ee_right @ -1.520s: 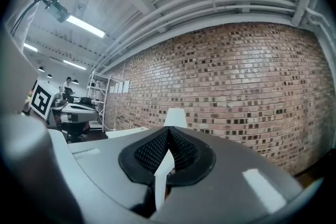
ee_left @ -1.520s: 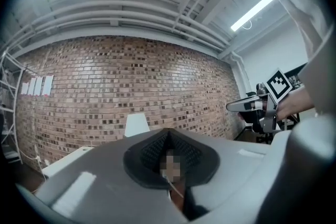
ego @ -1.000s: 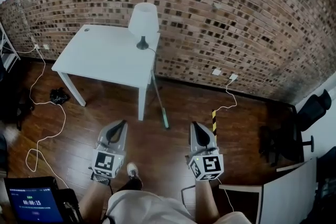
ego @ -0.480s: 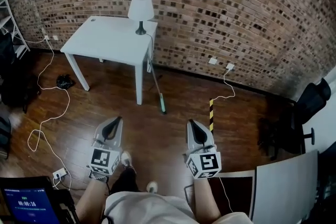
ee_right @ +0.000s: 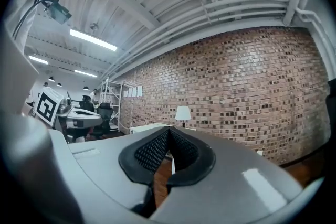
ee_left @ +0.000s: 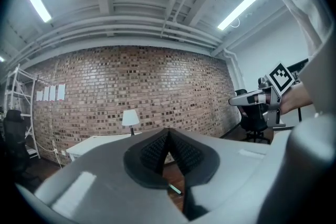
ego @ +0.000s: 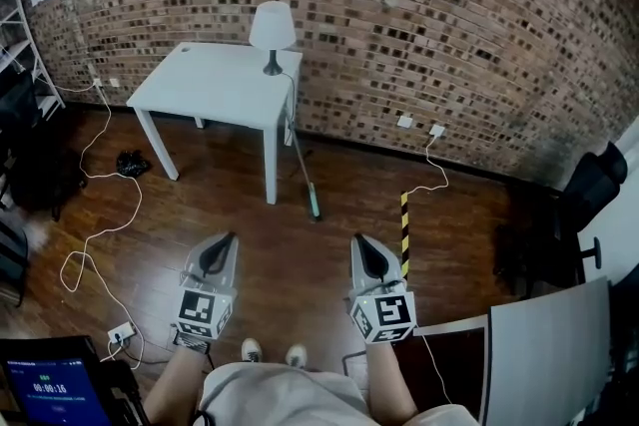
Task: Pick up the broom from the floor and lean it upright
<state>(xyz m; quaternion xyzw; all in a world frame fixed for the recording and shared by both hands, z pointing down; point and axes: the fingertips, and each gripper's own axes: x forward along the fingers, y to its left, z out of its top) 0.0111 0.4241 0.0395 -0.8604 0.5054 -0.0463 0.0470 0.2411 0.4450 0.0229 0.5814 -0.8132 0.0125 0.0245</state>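
The broom (ego: 303, 170) stands slanted against the front right leg of the white table (ego: 200, 90), its green head (ego: 314, 203) on the wood floor and its thin handle up at the table's edge. Both grippers are held level, well short of it, and nothing is between their pads. My left gripper (ego: 228, 236) is shut; its pads meet at the tip (ee_left: 168, 136), and the green broom head (ee_left: 174, 189) shows small below them. My right gripper (ego: 355, 238) is shut too, with its pads closed together (ee_right: 169, 134).
A white lamp (ego: 272, 30) stands on the table by the brick wall. White cables (ego: 95, 234) and a power strip (ego: 122, 332) lie on the floor at left. A yellow-black striped bar (ego: 404, 219), an office chair (ego: 589, 195) and a white board (ego: 544, 344) are at right.
The table and broom now sit farther away and smaller in the head view: I have backed off from them. Both grippers stay shut and side by side.
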